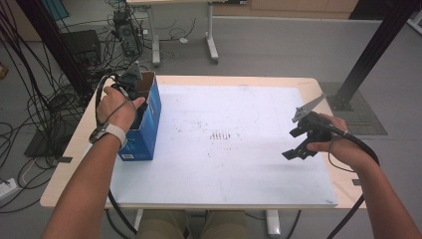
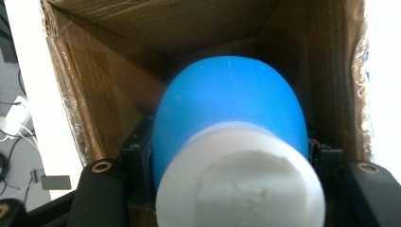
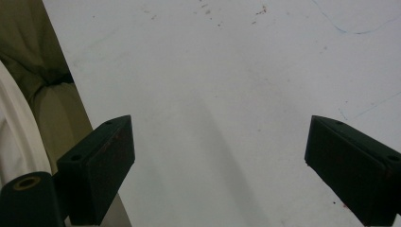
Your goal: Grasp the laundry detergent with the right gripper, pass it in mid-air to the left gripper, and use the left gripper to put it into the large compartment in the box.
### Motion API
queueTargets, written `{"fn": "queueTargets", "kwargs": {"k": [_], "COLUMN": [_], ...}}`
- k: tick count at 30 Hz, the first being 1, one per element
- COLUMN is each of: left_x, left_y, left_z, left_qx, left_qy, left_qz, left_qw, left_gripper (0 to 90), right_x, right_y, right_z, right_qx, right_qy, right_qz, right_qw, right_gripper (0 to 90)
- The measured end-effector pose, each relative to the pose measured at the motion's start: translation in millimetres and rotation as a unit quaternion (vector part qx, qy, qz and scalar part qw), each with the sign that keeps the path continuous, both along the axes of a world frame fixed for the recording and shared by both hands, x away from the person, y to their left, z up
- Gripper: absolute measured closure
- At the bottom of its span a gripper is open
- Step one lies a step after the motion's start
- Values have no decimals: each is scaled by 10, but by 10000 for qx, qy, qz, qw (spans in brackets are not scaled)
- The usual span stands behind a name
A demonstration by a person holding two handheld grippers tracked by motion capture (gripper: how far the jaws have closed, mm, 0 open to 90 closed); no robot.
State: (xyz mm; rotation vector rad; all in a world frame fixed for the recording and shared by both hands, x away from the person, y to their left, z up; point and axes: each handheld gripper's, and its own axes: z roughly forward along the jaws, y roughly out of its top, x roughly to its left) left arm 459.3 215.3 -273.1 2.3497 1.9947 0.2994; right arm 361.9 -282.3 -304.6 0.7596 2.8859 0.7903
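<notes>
Two grippers here, and they're doing very different things. Left gripper [image 1: 133, 82] is dipped into the top of the open blue cardboard box [image 1: 148, 124] standing at the left edge of the white table top [image 1: 224, 149], hand [image 1: 115, 107] wrapped around its body. From the left gripper view its jaws are clamped on a blue rounded bottle with a white screw cap [image 2: 229, 118], one black pad on each side, and the bottle sits down between the box's brown inner walls. Right gripper [image 1: 298, 144] hangs over the right side of the table, well apart from the box, jaws spread wide with just bare white surface between them.
</notes>
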Motion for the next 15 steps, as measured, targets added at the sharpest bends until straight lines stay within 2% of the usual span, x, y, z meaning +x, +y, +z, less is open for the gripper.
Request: {"fn": "queueTargets", "kwargs": {"k": [15], "left_x": [4], "left_y": [8], "left_z": [-4], "left_qx": [-10], "left_qy": [-4], "left_qz": [8], "left_qw": [10000], "left_gripper": [373], "right_x": [-1], "right_y": [12], "right_z": [5], "right_qx": [-19], "right_qy": [6], "right_qz": [24], "right_qw": [10000], "right_gripper": [91]}}
